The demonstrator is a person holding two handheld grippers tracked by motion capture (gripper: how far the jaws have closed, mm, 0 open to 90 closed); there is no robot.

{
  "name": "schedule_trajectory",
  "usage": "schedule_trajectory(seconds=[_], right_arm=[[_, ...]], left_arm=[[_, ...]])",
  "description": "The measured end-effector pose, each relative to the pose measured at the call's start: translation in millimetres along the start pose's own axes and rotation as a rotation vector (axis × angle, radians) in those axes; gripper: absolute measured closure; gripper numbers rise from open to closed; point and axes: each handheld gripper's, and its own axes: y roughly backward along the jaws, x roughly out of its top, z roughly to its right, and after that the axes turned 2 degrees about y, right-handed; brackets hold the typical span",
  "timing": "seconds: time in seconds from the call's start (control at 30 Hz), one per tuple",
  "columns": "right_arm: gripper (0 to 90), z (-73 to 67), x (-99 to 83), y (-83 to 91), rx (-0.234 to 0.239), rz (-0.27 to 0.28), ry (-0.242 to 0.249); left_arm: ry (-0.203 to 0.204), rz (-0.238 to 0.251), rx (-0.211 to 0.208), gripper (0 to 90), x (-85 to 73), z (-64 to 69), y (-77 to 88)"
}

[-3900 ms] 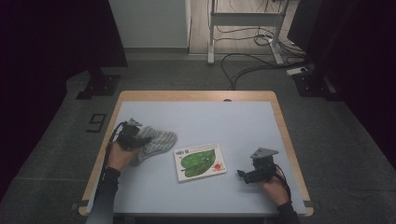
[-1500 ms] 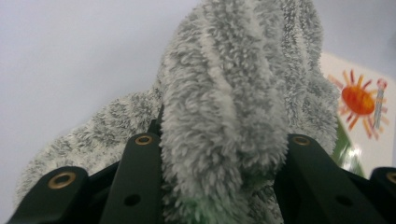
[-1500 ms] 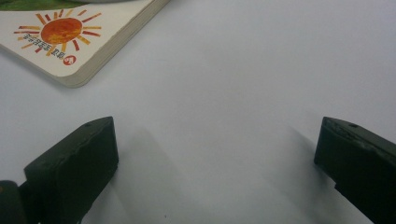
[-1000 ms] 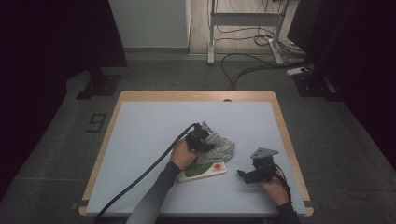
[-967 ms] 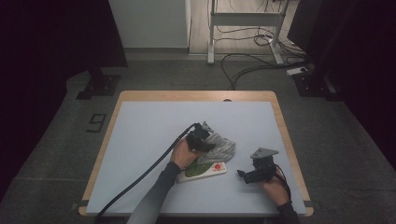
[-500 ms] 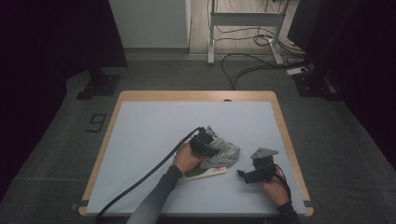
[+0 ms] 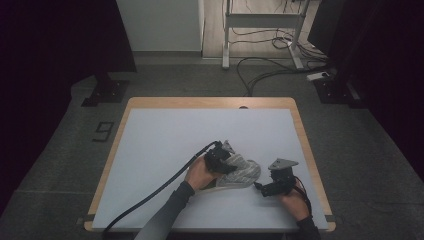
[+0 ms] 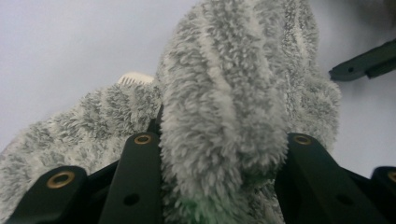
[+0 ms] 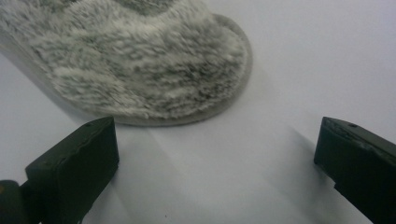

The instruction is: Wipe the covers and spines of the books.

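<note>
The left gripper [image 7: 220, 156] has its jaws pinching a fold of the grey fluffy slipper [image 7: 239, 172]; in the left gripper view the pile [image 8: 224, 107] bulges up between the two black jaws. The slipper sits at about 5 o'clock on the table [image 7: 165, 140], its sole rim just off the mat at the near edge. The right gripper [image 7: 274, 185] rests at the slipper's 3 o'clock, just beside it and apart, jaws spread wide and holding nothing; its own view shows the rounded toe [image 9: 154, 79] ahead at 11 o'clock.

The likely trouble, I judge: the grip is on soft pile only, so the fold could slide out if lifted or tugged. The slipper also hides a flat card under it, a sliver of edge [image 7: 212, 186] peeking at 7 o'clock, which dragging could shove along.

Count: one slipper, one card, two grippers, one table.
</note>
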Motion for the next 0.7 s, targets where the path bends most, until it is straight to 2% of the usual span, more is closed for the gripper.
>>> schedule_trajectory(seconds=[0.7], right_arm=[[0.0, -0.2, 0.0, 0.1, 0.000, 0.001, 0.001]], left_arm=[[0.070, 0.009, 0.022, 62.7, -52.5, -18.9, 42.7]])
